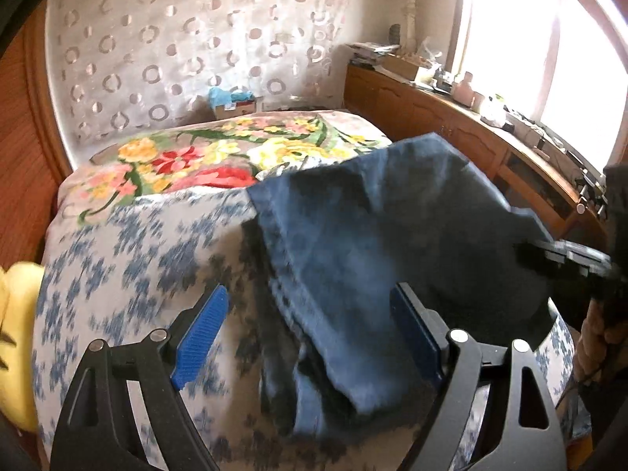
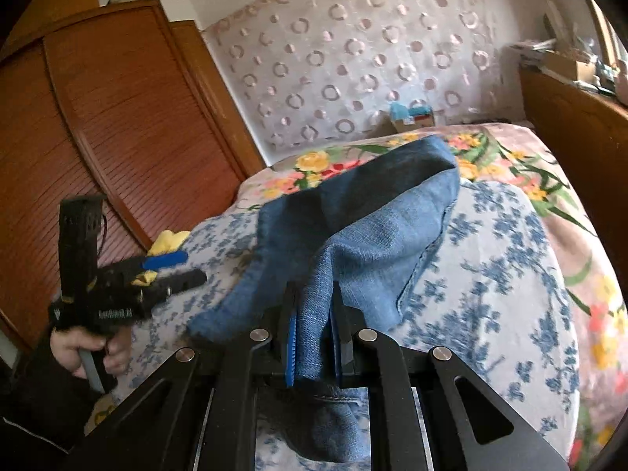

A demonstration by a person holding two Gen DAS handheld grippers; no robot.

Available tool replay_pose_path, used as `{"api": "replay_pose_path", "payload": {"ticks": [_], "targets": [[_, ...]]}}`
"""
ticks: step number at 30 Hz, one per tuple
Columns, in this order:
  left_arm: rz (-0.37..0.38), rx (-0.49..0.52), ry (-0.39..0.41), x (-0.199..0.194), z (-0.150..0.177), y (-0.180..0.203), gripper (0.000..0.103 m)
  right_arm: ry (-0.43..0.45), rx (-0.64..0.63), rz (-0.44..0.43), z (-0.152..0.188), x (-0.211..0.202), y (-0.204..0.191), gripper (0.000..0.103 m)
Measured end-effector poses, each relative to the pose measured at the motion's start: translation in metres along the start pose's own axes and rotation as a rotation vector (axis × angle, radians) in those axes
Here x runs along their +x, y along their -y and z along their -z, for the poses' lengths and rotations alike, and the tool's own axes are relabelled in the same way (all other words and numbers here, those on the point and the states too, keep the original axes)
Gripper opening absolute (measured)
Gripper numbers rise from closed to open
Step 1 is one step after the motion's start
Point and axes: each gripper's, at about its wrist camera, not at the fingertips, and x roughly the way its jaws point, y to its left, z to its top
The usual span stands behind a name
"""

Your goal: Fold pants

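Blue denim pants (image 2: 376,227) lie folded over on the bed, one part lifted toward me in the right wrist view. My right gripper (image 2: 314,339) is shut on a fold of the denim, which is pinched between its blue pads (image 2: 291,347). In the left wrist view the pants (image 1: 353,243) spread from the middle to the right. My left gripper (image 1: 310,329) hovers open above their near edge, and its pads (image 1: 200,337) touch nothing. The right gripper (image 1: 549,255) shows blurred at the right edge against the cloth. The left gripper (image 2: 194,266) appears at left, held by a hand (image 2: 90,349).
The bed carries a blue-flowered sheet (image 1: 129,259) and a bright floral blanket (image 1: 188,161). A wooden wardrobe (image 2: 117,117) stands to the left and a cluttered wooden cabinet (image 1: 451,117) to the right under a window. A cardboard box (image 1: 235,106) sits by the wall. A yellow object (image 1: 19,322) lies at the bed's left edge.
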Motion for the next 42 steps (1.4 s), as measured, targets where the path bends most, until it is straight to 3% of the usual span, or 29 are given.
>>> {"api": "replay_pose_path", "payload": {"ticks": [12,22,27,32,42], "targets": [[0.063,0.060,-0.066,0.074,-0.063,0.030,0.085,-0.070,0.106,0.070,0.020,-0.011,0.041,0.013],[-0.063,0.105,-0.137,0.138,-0.086,0.026,0.085,-0.088,0.119,0.045,0.019,-0.023,0.052,0.013],[-0.062,0.085,-0.184,0.160,-0.081,0.017,0.085,-0.093,0.131,0.049,0.023,-0.025,0.053,0.013],[-0.054,0.078,-0.147,0.140,-0.080,0.021,0.085,-0.094,0.137,0.056,0.025,-0.025,0.051,0.013],[-0.012,0.039,-0.059,0.055,-0.065,0.015,0.085,-0.032,0.063,0.013,0.005,-0.032,0.010,0.013]]}}
